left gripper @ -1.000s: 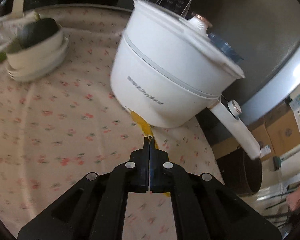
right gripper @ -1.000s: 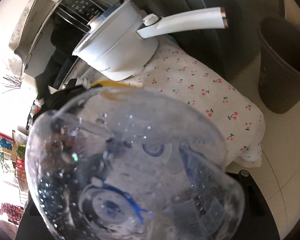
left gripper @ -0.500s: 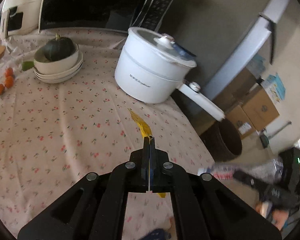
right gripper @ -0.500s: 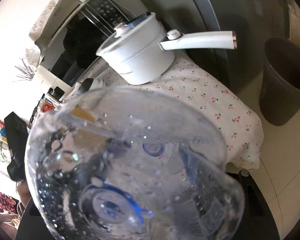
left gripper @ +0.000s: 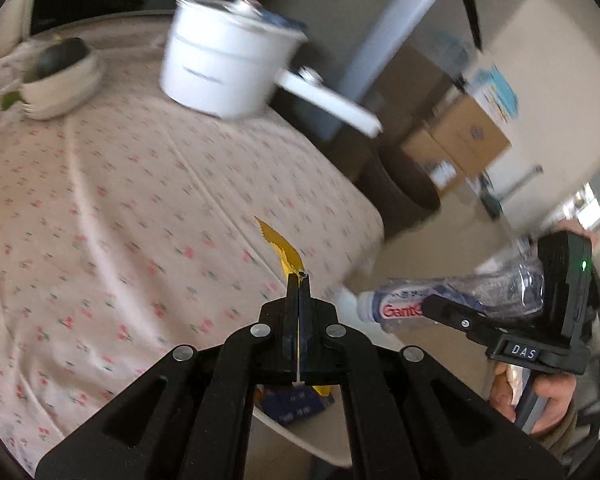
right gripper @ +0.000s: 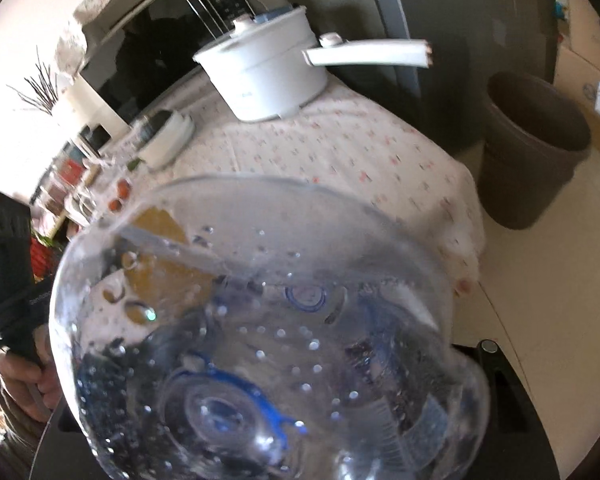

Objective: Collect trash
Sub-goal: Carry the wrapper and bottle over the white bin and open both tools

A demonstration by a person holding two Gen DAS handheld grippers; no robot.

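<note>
1. Yellow torn wrapper strip [left gripper: 285,249] – clamped in left gripper [left gripper: 299,280], jaws together on it, above table [left gripper: 100,200] edge.
2. Clear plastic water bottle [right gripper: 260,332] – right gripper [left gripper: 440,306] jaws clamped on it.
3. Brown round bin [right gripper: 532,152] on floor beside table.

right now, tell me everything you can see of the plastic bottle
The bottle is clear, thin plastic with droplets inside and a blue and red label near its neck. It lies roughly level, held off the table in the right hand-held gripper, whose fingers clamp its body; its neck points toward the left hand-held gripper. In the right wrist view its base fills the picture, blue cap showing through. Nothing else touches it.
</note>
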